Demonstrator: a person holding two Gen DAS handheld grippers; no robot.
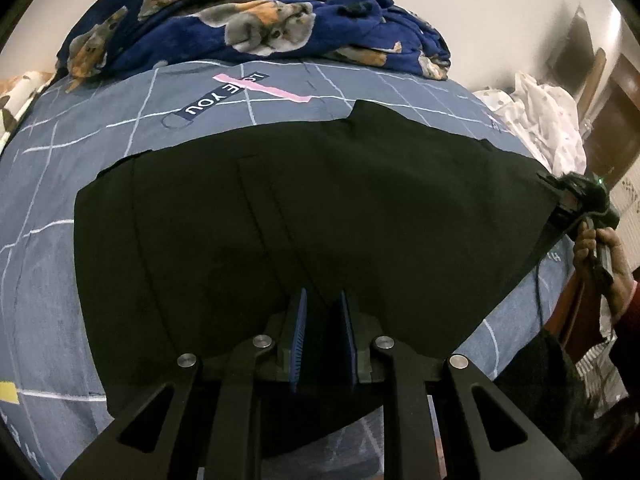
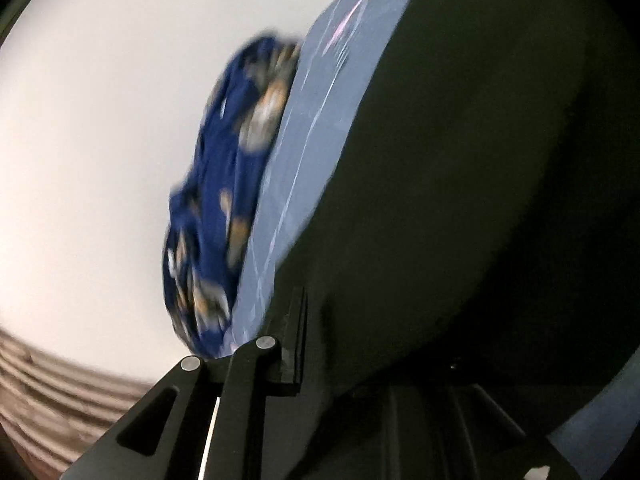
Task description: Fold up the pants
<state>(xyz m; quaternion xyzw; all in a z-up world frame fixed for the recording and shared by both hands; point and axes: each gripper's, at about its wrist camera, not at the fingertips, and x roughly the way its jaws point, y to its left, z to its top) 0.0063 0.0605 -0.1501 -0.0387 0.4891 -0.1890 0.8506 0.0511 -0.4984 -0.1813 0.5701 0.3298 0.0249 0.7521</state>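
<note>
1. Left wrist view: black pants [image 1: 304, 216] were seen spread over a grey-blue bedsheet [image 1: 60, 184] marked with thin white grid lines and a "LOVE YOU" print.
2. The left gripper [image 1: 323, 312] was seen low in the frame, its two blue-padded fingers [image 1: 301, 320] set a little apart. Black cloth was noted between and around them, so the near edge of the pants appeared to be held; a firm clamp could not be confirmed.
3. The right edge of the pants was seen lifted and drawn taut toward the right gripper [image 1: 576, 196], which was gripped by a hand [image 1: 604, 264] at the frame's right margin. Its jaws could not be made out from this view.
4. A dark blue blanket [image 1: 256, 16] with a dog print was recorded heaped at the far side of the bed, and crumpled white cloth [image 1: 540, 120] lay near the right edge.
5. Right wrist view: the frame was blurred and strongly tilted. The pants [image 2: 460, 180] filled the right half, draped over the gripper.
6. Only the gripper's left finger [image 2: 296, 320] was visible, against the cloth; the other was hidden, so the jaw state could not be told.
7. The bedsheet [image 2: 304, 152], blanket [image 2: 216, 208] and a pale wall [image 2: 100, 140] were noted behind.
</note>
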